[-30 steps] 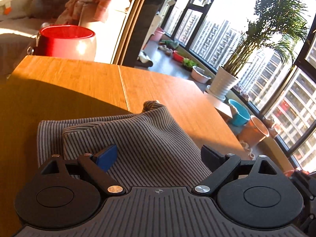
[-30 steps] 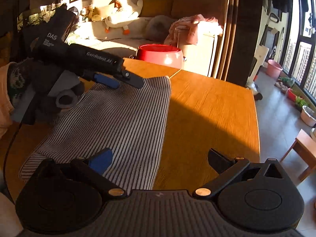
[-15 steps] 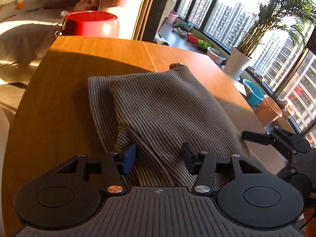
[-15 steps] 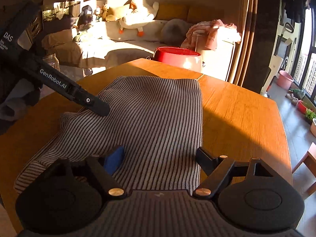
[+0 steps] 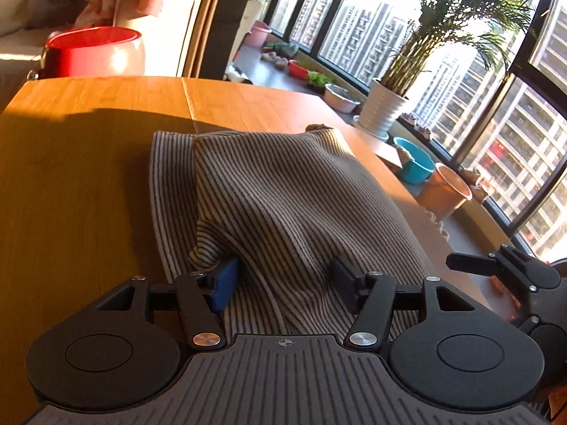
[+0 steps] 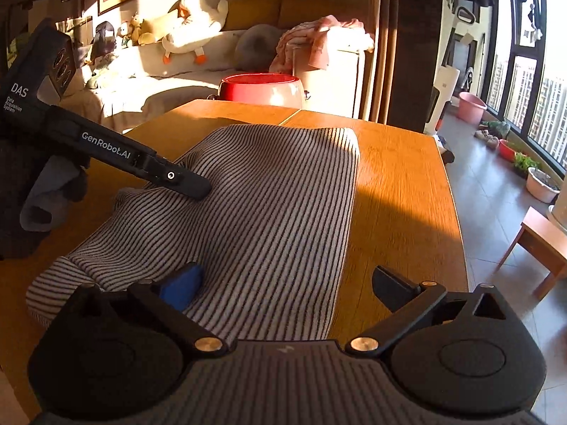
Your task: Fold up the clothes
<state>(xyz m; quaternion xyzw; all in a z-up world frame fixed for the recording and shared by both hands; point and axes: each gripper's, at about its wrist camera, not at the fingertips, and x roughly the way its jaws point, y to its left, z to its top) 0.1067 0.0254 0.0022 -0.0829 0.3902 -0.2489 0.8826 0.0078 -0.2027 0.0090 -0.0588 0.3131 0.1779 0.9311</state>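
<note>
A grey-and-black striped garment (image 5: 283,191) (image 6: 269,205) lies on the wooden table (image 5: 71,184) (image 6: 400,194), humped up in a soft mound. My left gripper (image 5: 285,278) sits low over its near part. Its jaws are opening, and a raised fold of the cloth stands between the blue pad (image 5: 225,279) and the black pad (image 5: 345,279). In the right wrist view the left gripper (image 6: 191,184) rests its tip on the mound's left side. My right gripper (image 6: 287,283) is opening to full width. Its blue pad (image 6: 180,283) lies on the cloth and the other finger (image 6: 393,283) is over bare wood.
A red and white pot (image 5: 94,51) (image 6: 262,86) stands beyond the table's far edge. A sofa with soft toys (image 6: 191,24) is behind it. Right of the table are a potted palm (image 5: 386,106), basins (image 5: 414,164), a low stool (image 6: 542,237) and tall windows.
Both grippers have sunk toward the garment. Each narrowed its jaws half a second ago and has since widened them, the right fully. The cloth has bunched into a mound by the left gripper.
</note>
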